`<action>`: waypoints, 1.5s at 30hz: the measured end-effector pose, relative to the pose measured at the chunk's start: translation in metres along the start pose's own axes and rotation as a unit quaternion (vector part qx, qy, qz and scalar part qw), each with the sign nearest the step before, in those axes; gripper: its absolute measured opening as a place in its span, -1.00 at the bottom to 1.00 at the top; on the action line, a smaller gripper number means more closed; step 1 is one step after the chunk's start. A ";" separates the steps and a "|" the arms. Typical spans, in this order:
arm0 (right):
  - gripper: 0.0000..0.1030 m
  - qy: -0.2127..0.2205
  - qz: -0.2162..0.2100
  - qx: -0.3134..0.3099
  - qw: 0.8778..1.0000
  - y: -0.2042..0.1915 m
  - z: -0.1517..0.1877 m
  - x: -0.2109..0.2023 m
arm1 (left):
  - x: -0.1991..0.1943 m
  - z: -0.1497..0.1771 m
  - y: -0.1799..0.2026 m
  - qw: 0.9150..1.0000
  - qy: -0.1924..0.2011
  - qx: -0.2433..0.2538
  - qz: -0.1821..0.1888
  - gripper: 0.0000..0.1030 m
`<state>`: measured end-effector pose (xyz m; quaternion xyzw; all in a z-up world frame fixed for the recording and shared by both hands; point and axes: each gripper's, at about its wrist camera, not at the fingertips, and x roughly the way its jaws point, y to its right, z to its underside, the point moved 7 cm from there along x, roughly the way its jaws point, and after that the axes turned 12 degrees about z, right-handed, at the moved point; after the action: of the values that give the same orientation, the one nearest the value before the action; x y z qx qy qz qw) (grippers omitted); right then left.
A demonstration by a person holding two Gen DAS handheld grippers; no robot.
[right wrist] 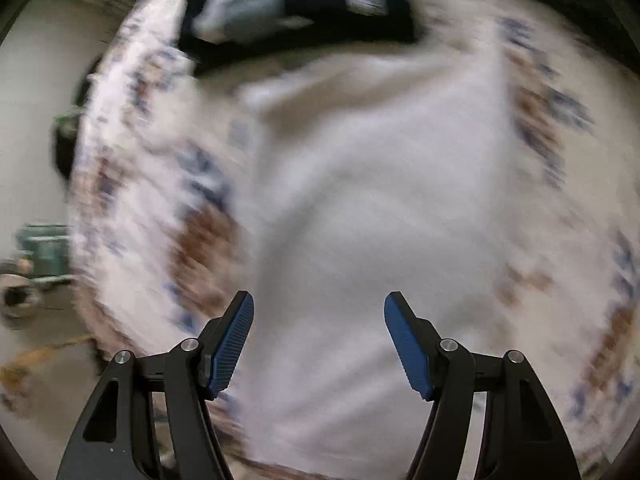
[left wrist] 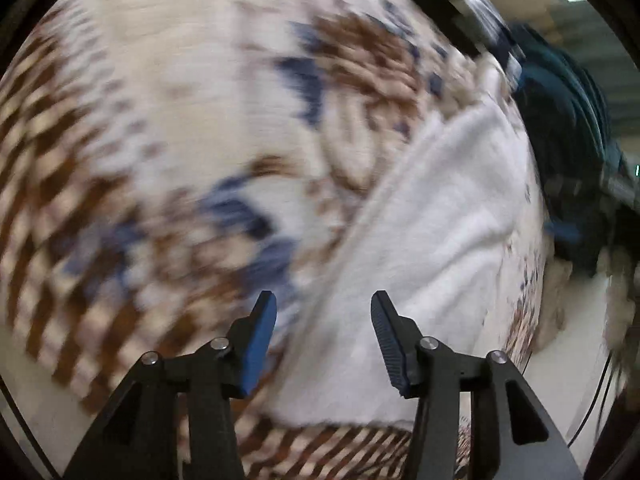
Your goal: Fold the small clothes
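Note:
A white garment [left wrist: 432, 240] lies on a patterned cream, brown and blue bedspread [left wrist: 160, 120]. In the left wrist view it runs from the upper right down to the bottom middle. My left gripper [left wrist: 323, 300] is open and empty, above the garment's left edge. In the right wrist view the same white garment [right wrist: 360, 220] fills the middle of the frame. My right gripper [right wrist: 319, 300] is open and empty, right above it. Both views are motion-blurred.
Dark and light blue clothes [right wrist: 296, 4] are piled at the far end of the bed. A dark teal pile [left wrist: 560, 120] sits at the right in the left wrist view. The bed edge and floor [right wrist: 36, 120] lie to the left.

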<state>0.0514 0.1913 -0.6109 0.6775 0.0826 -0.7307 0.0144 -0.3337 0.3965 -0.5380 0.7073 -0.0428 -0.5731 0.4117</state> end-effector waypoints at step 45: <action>0.36 -0.025 -0.069 0.166 0.983 0.211 -0.035 0.078 | 0.180 -0.332 0.175 0.990 -0.020 0.123 0.065 -0.71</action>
<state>0.1076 -0.0046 -0.7120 0.6444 0.0065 -0.7503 -0.1471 0.0804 0.3632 -0.5655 0.7365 -0.1676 -0.5497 0.3569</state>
